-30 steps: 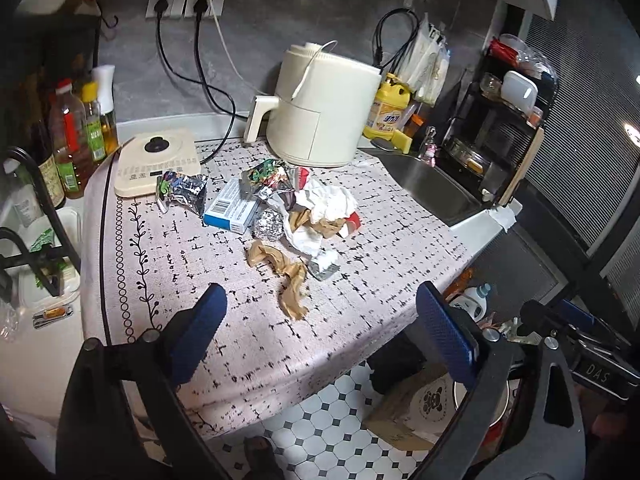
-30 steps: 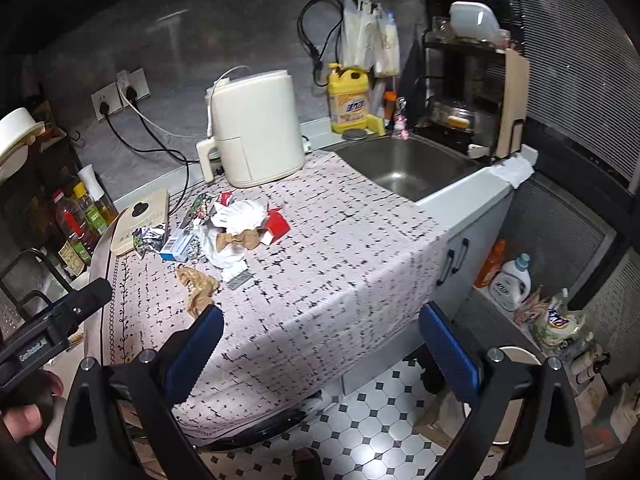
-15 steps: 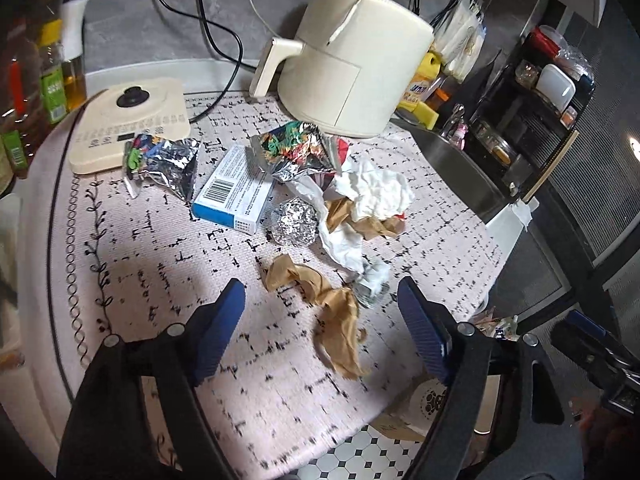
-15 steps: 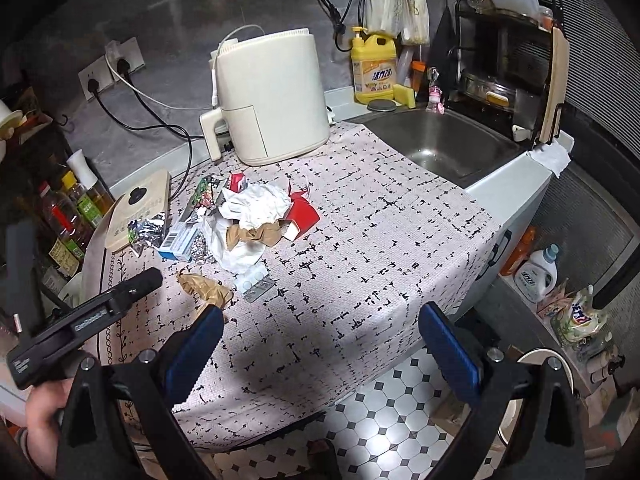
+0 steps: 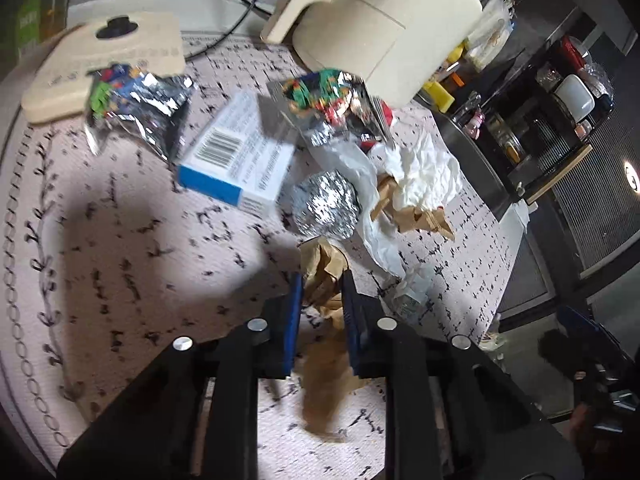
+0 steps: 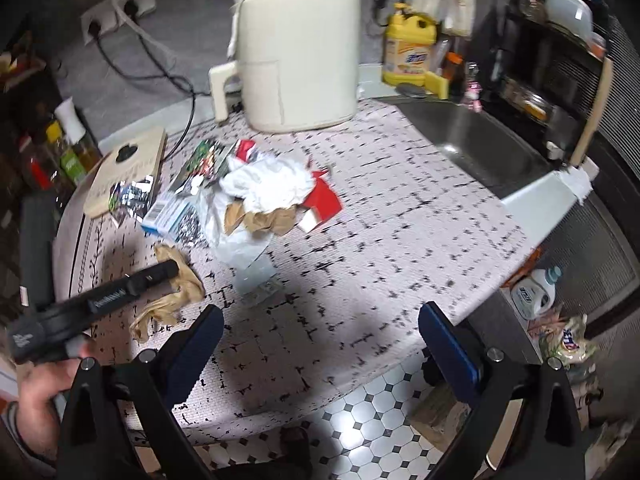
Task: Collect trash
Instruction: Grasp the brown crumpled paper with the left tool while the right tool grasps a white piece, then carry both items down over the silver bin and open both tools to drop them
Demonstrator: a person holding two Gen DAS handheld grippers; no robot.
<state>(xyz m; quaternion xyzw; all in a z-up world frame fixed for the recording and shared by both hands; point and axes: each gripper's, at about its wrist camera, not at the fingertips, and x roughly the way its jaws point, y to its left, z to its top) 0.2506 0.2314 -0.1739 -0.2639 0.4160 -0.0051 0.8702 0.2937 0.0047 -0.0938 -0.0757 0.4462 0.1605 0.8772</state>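
My left gripper [image 5: 320, 280] is shut on a crumpled brown paper strip [image 5: 324, 268], also seen in the right wrist view [image 6: 176, 292], on the patterned tablecloth [image 5: 120, 264]. Just beyond lie a foil ball [image 5: 326, 210], a blue and white box [image 5: 236, 160], two foil snack wrappers [image 5: 132, 112] [image 5: 332, 108], white tissue [image 5: 420, 172] and more brown paper [image 5: 416, 216]. My right gripper [image 6: 320, 320] is open and empty above the table's front edge, right of the pile [image 6: 264, 196].
A cream air fryer [image 6: 296, 56] stands behind the pile. A cream scale [image 5: 100, 64] lies at the back left. A sink [image 6: 480, 148] and dish rack are at the right. Oil bottles [image 6: 68, 148] stand at the left. Tiled floor [image 6: 380, 408] lies below the edge.
My left gripper moved down and forward to the table and shut on the brown paper strip. My right gripper moved closer to the table and stayed open.
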